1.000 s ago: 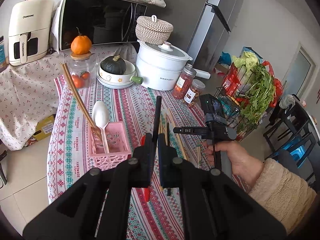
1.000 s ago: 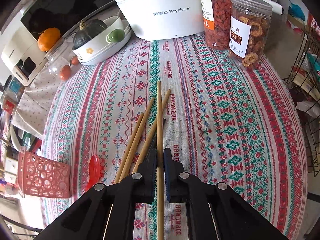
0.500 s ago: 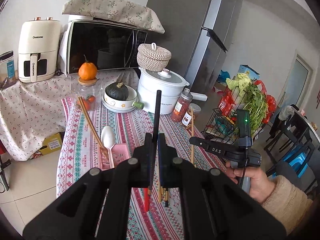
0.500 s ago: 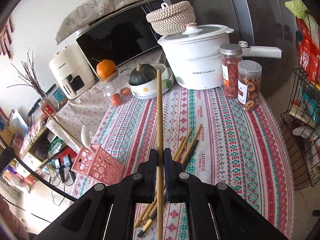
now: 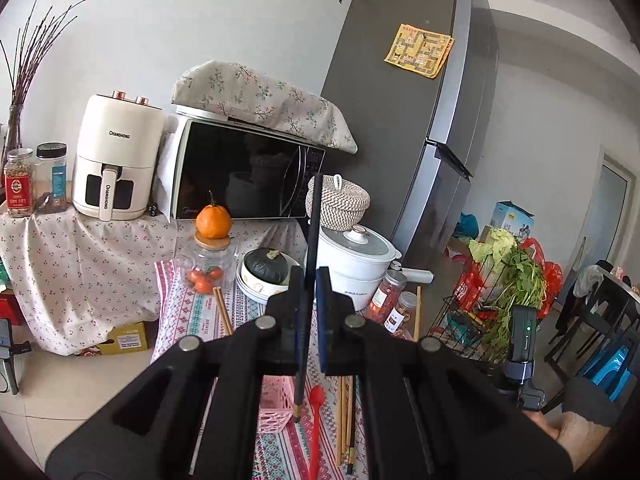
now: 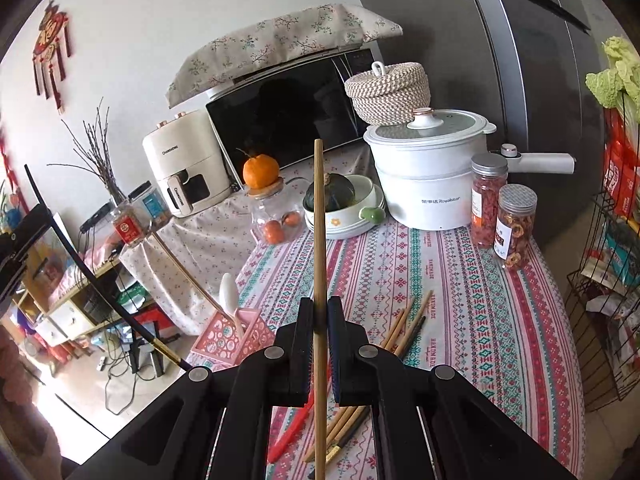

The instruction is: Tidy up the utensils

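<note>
Both grippers have risen off the worktop (image 6: pixel 460 280). Left gripper (image 5: pixel 310 280) clamps a dark chopstick (image 5: pixel 314 220); right gripper (image 6: pixel 320 312) clamps a wooden chopstick (image 6: pixel 319 216). Each stick is pinched partway along, probably for dropping into the pink basket (image 6: pixel 228 336), below-left of the right gripper.

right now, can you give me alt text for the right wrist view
The right gripper is shut on a light bamboo chopstick pointing up over a patterned tablecloth. Loose wooden chopsticks lie below it, a pink plastic basket to the left.

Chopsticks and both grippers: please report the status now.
Left gripper shut on black chopstick. Right gripper shut on bamboo chopstick. Pink basket holds white spoon. Nothing in the way.
</note>
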Tool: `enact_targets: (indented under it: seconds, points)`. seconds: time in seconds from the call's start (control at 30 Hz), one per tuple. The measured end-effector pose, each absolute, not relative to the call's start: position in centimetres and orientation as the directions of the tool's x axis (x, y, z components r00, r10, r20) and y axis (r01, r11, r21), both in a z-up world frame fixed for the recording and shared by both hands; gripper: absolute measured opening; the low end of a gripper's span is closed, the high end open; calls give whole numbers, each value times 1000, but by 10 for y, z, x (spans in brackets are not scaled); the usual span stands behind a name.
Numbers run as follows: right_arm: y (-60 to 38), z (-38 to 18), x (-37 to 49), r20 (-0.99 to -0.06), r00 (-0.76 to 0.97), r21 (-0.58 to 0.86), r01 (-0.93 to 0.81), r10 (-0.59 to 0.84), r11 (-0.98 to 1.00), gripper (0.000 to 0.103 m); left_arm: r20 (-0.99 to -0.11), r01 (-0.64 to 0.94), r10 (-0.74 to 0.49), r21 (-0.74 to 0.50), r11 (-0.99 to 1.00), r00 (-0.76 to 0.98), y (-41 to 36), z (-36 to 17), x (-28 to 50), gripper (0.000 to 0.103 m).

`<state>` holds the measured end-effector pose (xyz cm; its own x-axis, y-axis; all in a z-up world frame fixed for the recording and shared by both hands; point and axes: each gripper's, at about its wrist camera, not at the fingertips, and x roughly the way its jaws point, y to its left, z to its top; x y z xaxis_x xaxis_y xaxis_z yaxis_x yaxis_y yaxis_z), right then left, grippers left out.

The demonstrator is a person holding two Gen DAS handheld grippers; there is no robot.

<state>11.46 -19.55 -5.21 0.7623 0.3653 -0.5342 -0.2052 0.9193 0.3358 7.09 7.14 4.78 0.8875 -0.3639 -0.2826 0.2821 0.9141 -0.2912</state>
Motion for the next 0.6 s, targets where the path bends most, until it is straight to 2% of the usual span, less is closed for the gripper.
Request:
enact_targets:
  seconds: [0.43,0.6]
  points:
    - [-185,-57,117,-536,760,313,-227,368,922,7,-288,190,-272,-283,940,918,85,22,99,6]
    - [-183,-57,117,-532,763,311,-227,367,923,7,-359,170,-278,-303,938,891,85,9,116,6]
